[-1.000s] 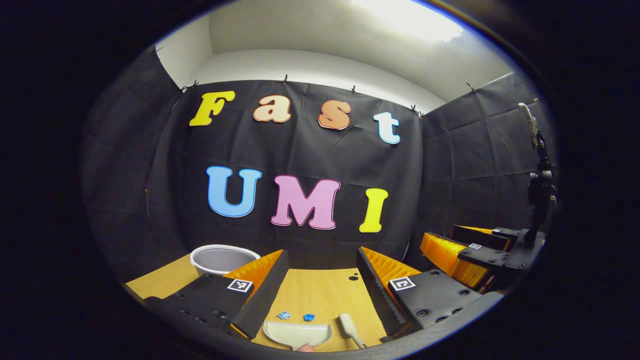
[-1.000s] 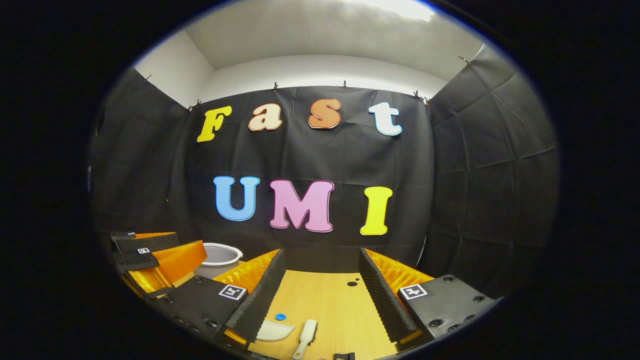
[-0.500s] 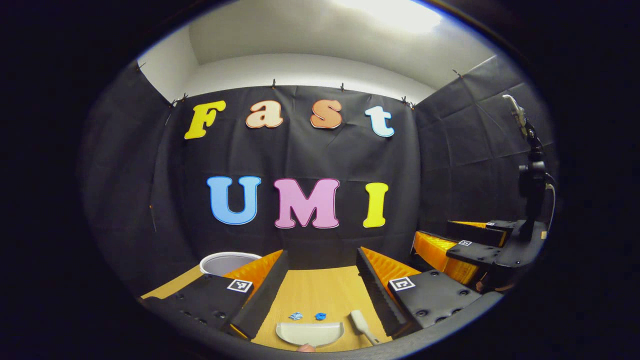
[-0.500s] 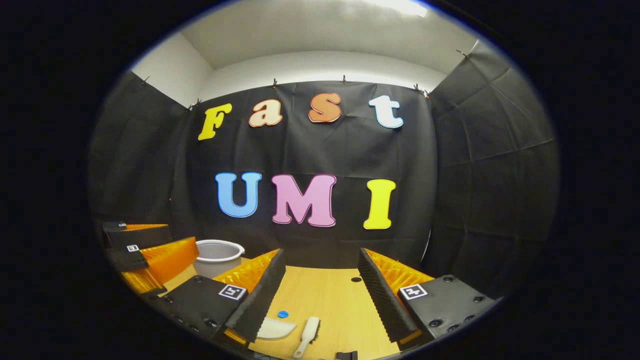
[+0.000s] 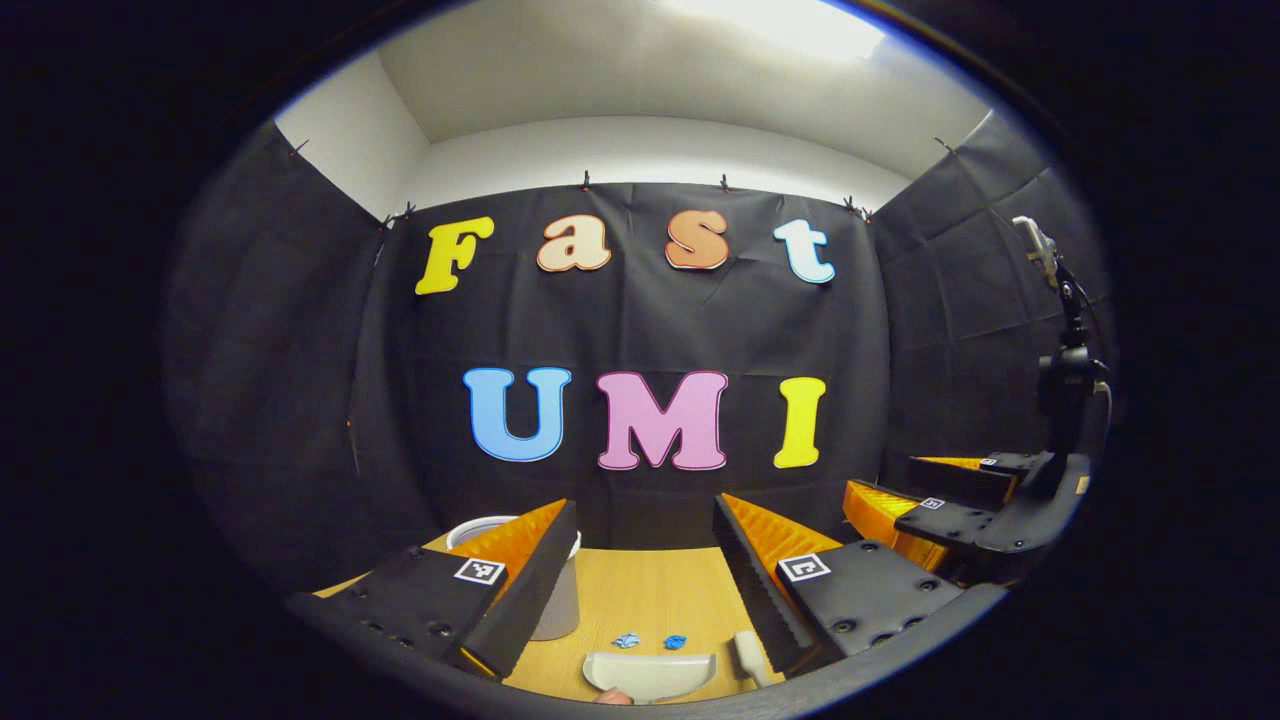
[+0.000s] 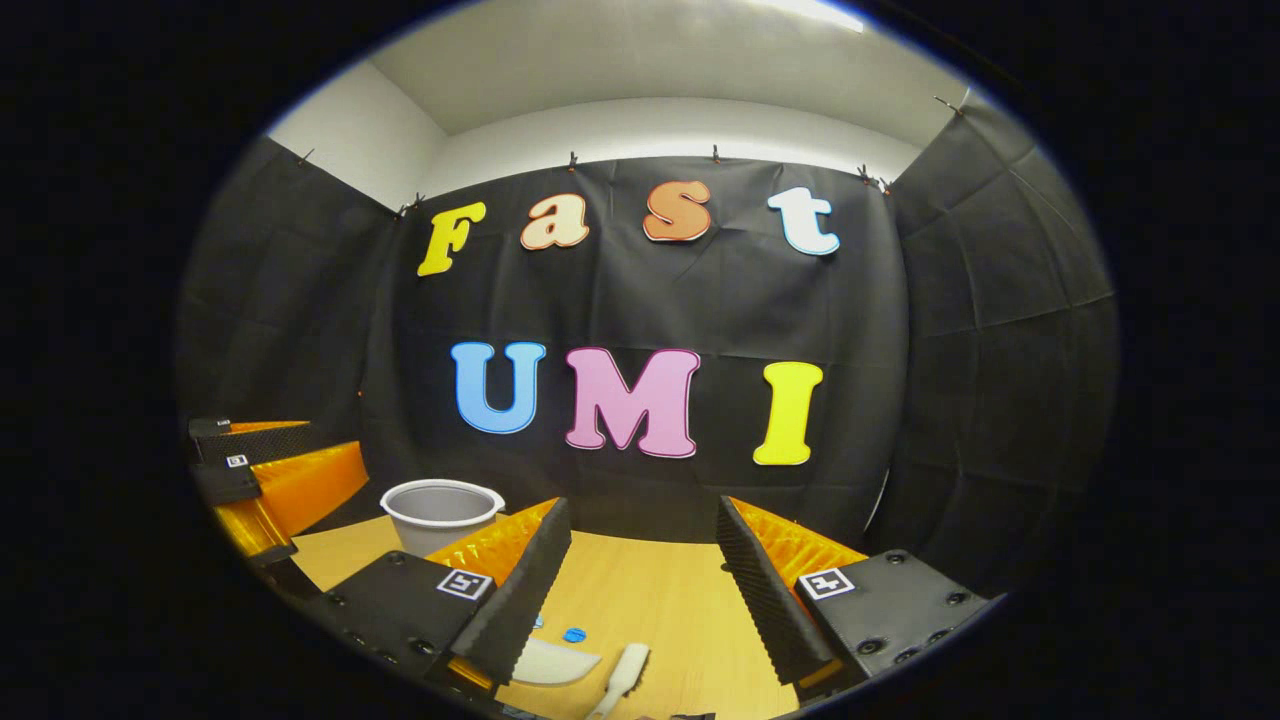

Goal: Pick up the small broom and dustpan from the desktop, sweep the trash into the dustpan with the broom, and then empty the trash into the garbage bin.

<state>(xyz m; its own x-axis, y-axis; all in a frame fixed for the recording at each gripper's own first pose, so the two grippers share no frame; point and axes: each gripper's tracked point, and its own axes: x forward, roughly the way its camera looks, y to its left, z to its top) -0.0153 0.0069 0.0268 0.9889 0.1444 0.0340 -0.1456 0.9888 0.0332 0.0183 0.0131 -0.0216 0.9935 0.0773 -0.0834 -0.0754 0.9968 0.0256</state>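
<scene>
A pale dustpan lies on the wooden desktop at the bottom of the left gripper view, with two small blue trash scraps just beyond its lip. The small broom's pale handle lies to its right. My left gripper is open above them, holding nothing. In the right gripper view the dustpan, one blue scrap and the broom lie low between the fingers of my right gripper, which is open and empty. The grey garbage bin stands at the left.
The bin shows partly behind the left finger in the left gripper view. The right gripper's body hangs at the far right there; the left gripper's body sits at the far left of the right gripper view.
Both views have shifted: the dustpan, scraps and broom sit farther right and lower in the left gripper view, and the bin has slid in behind its left finger. Both grippers stay open.
</scene>
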